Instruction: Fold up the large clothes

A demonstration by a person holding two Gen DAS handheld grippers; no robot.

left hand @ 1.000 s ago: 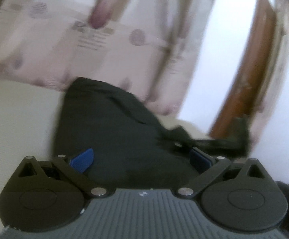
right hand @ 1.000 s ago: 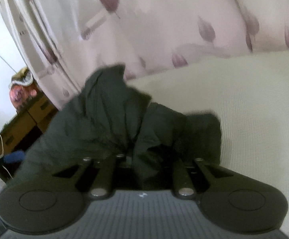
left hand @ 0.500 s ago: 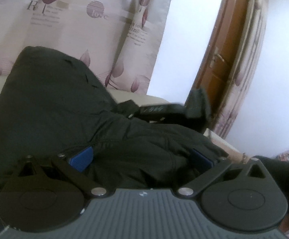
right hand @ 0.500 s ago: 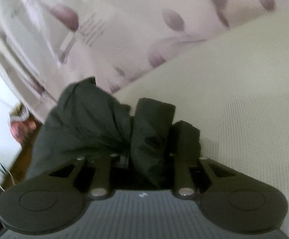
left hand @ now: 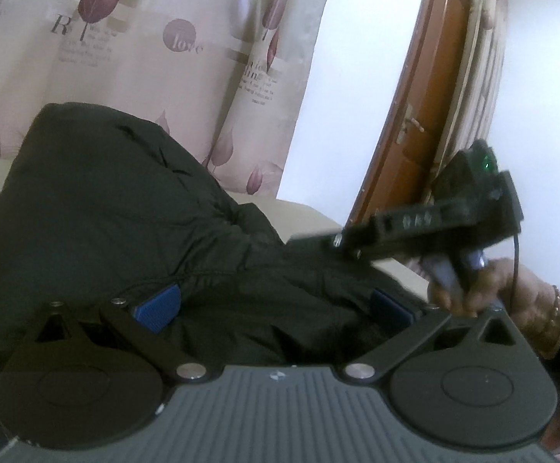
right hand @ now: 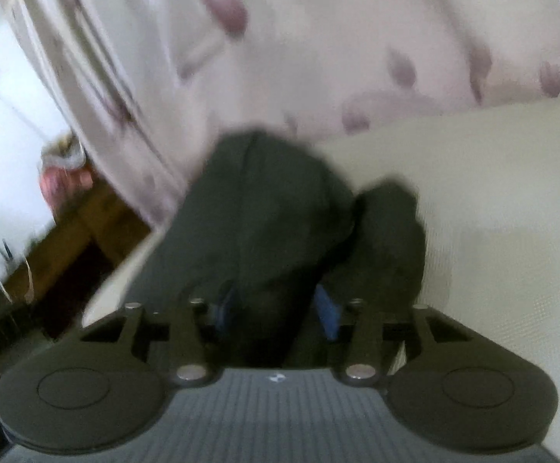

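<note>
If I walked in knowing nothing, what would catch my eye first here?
A bulky dark jacket heaped on a pale bed fills the middle. A hand at the right edge holds the black right gripper, its jaws just opening around the cloth. Behind hangs a pink curtain printed with leaves and "love".

We look out from just behind the left gripper (left hand: 274, 303), low and close over the dark garment (left hand: 125, 212), which fills the space ahead of its fingers. Past it, the patterned curtain (left hand: 145, 38) is ahead and the wooden door (left hand: 407, 115) ahead to the right. Off its right side we catch the right gripper (left hand: 318, 240) in a hand (left hand: 492, 289). From behind that right gripper (right hand: 276, 308) we face slightly downward, blurred, just as close, with the same garment (right hand: 272, 200) between and ahead of its fingers, the same curtain (right hand: 318, 38) beyond, and the pale bed (right hand: 511, 193) to its right. Both views share garment, curtain and bed.
</note>
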